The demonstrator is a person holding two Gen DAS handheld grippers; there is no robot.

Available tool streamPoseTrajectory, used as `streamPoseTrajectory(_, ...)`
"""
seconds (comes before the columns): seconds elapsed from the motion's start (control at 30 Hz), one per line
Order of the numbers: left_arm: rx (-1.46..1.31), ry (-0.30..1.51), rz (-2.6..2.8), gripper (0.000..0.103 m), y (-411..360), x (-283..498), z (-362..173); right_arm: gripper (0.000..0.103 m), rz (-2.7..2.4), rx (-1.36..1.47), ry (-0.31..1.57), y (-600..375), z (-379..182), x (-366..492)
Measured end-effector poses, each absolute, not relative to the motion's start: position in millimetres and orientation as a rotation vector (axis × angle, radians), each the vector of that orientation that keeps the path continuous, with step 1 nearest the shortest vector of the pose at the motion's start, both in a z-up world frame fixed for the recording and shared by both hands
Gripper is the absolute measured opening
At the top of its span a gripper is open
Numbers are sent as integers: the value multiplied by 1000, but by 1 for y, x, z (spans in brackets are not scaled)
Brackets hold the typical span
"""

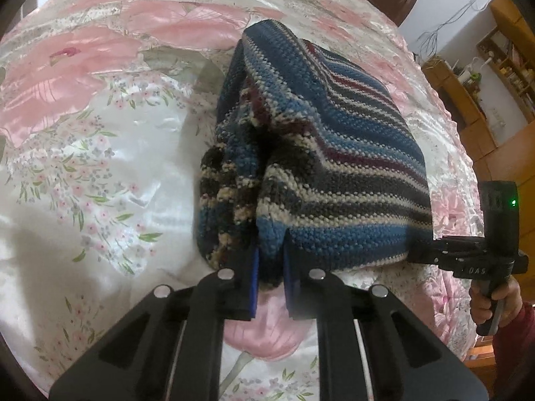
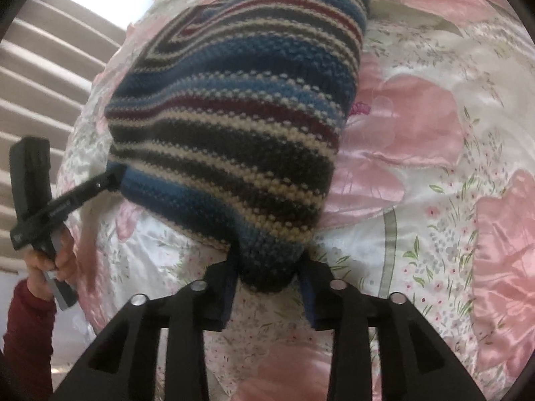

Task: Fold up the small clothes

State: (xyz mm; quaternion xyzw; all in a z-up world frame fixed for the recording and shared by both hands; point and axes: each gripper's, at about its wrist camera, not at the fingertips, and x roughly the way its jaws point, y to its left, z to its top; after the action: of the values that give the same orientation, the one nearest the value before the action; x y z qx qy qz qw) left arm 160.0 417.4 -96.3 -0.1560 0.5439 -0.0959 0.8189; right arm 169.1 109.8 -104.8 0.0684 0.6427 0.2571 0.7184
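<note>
Left wrist view: my left gripper and right gripper each pinch a corner of the striped knit sweater, lifted above the floral bedspread. Mid-fold, I judge; next, lay it flat.

Both grippers clamped, held side by side by a person in dark red sleeves.

The left gripper has its blue-padded fingers pinched on knit cloth, and the right gripper bites the same way. Each hand wraps a pistol-style handle: the right hand low at one side, the left hand opposite, both wrists level.
</note>
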Motion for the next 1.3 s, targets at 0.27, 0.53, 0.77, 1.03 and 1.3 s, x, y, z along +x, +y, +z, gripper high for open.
streamPoseTrajectory(0.27,-344,1067,-236,63,427,173,-48,64,529,132,1356,83,-73,189)
streamPoseTrajectory(0.53,-374,1093,-185,63,416,246,-52,65,449,114,1312,77,-62,220)
streamPoseTrajectory(0.77,-460,1128,-212,21,420,283,-65,65,438,92,1306,78,-72,222)
streamPoseTrajectory(1.03,-437,1131,-210,26,429,278,-75,65,435,110,1304,72,-72,222)
streamPoseTrajectory(1.3,-396,1159,-265,80,433,255,-61,73,441,183,1278,64,-57,230)
